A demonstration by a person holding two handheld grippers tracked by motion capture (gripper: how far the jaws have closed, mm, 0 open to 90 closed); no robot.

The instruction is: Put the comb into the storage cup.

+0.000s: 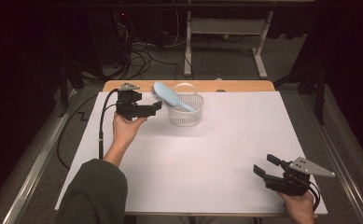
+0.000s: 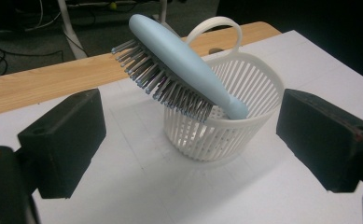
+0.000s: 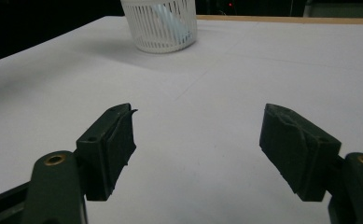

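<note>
Both grippers are seen together in the high view: the left gripper (image 1: 157, 106) is held at the far left of the table (image 1: 244, 140), just beside the basket (image 1: 186, 116), while the right gripper (image 1: 265, 165) is held at the near right corner, well apart from it. The bristles of the brush (image 2: 184, 70) are shown in the left gripper view, where its jaws stand wide apart with nothing between them. The right gripper's jaws are likewise spread wide and empty in its own view.

The brush is pale blue, with grey, blue-tipped bristles facing down. It is propped at a tilt in the white slatted basket, handle end inside, head jutting over the rim.

In the right gripper view the basket's top is cut off, and the brush is glimpsed merely as a blue patch through the slats.
</note>
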